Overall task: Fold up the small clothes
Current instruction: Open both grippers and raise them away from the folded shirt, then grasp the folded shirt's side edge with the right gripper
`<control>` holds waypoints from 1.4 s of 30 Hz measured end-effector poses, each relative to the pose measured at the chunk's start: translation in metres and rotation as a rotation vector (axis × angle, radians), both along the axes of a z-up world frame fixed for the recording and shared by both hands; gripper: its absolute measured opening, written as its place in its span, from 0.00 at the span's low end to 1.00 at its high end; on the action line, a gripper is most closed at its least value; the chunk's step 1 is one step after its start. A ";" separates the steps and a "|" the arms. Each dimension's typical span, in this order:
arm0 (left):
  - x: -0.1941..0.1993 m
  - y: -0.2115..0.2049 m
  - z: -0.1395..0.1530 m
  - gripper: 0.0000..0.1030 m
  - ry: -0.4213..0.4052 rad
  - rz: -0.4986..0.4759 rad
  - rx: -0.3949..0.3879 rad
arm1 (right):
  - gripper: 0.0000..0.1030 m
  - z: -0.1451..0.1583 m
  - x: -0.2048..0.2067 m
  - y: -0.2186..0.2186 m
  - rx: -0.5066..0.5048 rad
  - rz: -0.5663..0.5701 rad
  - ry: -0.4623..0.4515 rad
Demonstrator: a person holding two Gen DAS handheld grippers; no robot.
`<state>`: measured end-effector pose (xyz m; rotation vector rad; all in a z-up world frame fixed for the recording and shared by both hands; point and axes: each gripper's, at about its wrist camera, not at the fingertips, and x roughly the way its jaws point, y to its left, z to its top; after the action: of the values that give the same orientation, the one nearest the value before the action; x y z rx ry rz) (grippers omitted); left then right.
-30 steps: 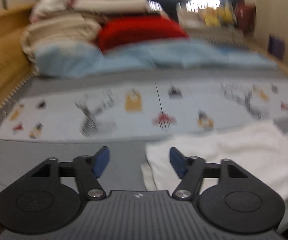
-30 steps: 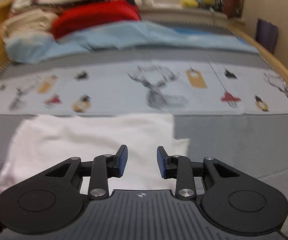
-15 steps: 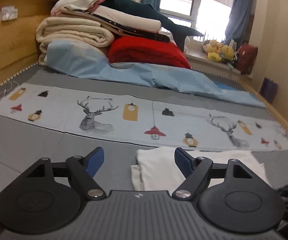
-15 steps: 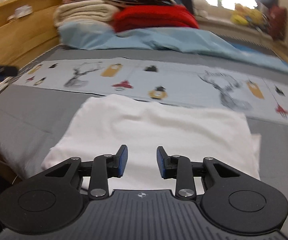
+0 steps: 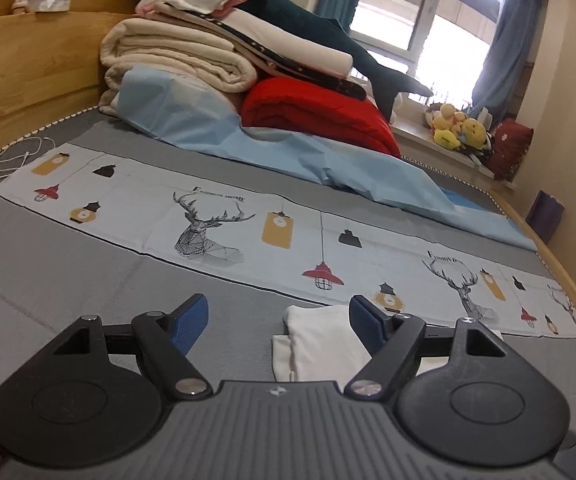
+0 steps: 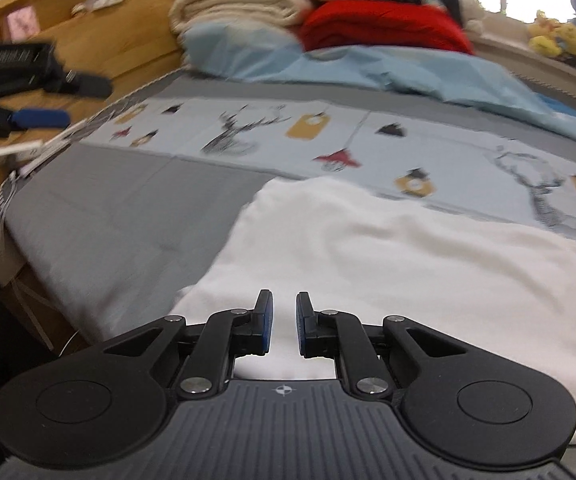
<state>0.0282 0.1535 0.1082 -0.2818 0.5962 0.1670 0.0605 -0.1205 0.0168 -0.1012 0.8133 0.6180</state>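
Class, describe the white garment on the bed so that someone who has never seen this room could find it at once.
Start at the bed with its grey cover and the pale blue strip printed with deer and lanterns. Just on the near side of that strip lies the white garment, flat on the grey. It is the only plain white piece lying alone, away from the stacked bedding at the far end.

I am looking at a home bedroom: a wide bed (image 5: 67,280) with a grey cover and a deer-and-lantern printed sheet (image 5: 215,224) fills both views, backed by a wooden headboard (image 5: 27,72). Folded blankets (image 5: 175,56) and a red quilt (image 5: 316,112) are piled at its head. A curtained window (image 5: 428,16) has plush toys (image 5: 456,132) on its sill.
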 end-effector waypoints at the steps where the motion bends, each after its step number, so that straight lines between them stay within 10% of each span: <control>1: 0.000 0.001 0.000 0.79 0.004 0.003 0.004 | 0.13 -0.003 -0.002 0.008 -0.010 0.020 0.005; 21: 0.014 0.019 -0.011 0.79 0.071 -0.001 -0.019 | 0.39 -0.078 -0.023 0.125 -0.266 0.302 0.035; 32: 0.022 0.018 -0.015 0.79 0.101 -0.024 0.012 | 0.07 -0.063 -0.004 0.107 -0.111 0.182 0.073; 42: 0.075 0.023 -0.064 0.80 0.333 -0.152 -0.265 | 0.07 -0.023 0.005 0.066 0.090 0.082 0.040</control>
<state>0.1029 0.1764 0.0444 -0.4681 0.9701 -0.0143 0.0651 -0.0549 -0.0062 -0.0411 0.8217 0.7353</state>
